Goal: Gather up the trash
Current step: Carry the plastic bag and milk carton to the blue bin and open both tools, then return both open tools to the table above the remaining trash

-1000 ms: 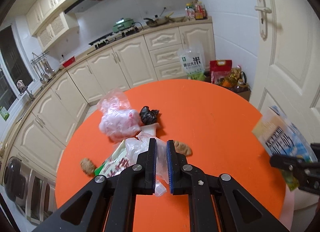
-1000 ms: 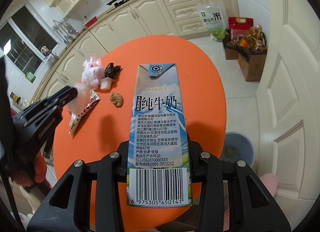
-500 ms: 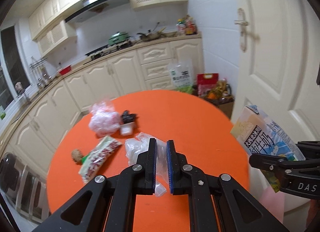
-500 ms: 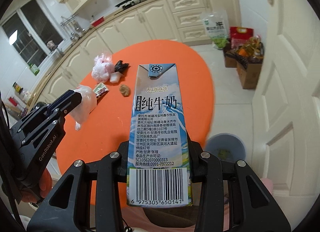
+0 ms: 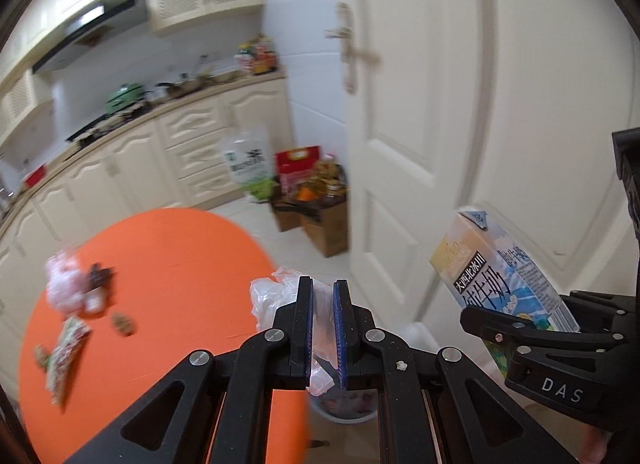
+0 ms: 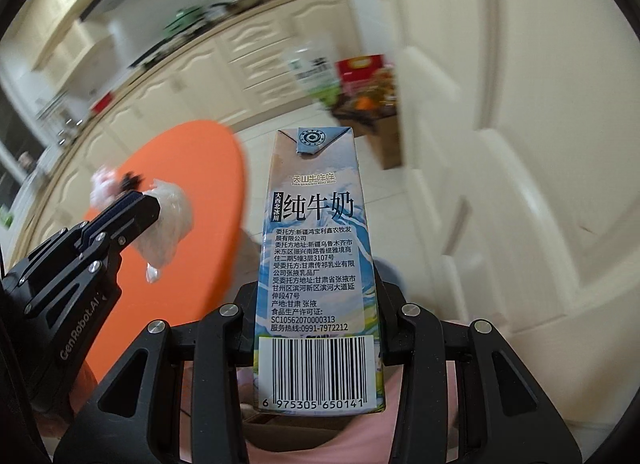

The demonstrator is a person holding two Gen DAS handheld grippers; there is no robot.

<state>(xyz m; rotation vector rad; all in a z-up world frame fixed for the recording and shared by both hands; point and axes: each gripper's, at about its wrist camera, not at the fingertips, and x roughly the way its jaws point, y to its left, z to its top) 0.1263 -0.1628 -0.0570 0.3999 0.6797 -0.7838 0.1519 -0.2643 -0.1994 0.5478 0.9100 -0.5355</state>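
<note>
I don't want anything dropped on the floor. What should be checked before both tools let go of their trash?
1. Left tool shut on the plastic bag: ok.
2. Right tool shut on the milk carton: ok.
3. Bin in sight: ok, its rim shows below the left tool.
4. Bag over the bin: cannot tell; it hangs near the edge of the table.
5. Carton over the bin: cannot tell; blurred.
6. Trash left on the table: not ok, a wrapper and scraps remain.
</note>
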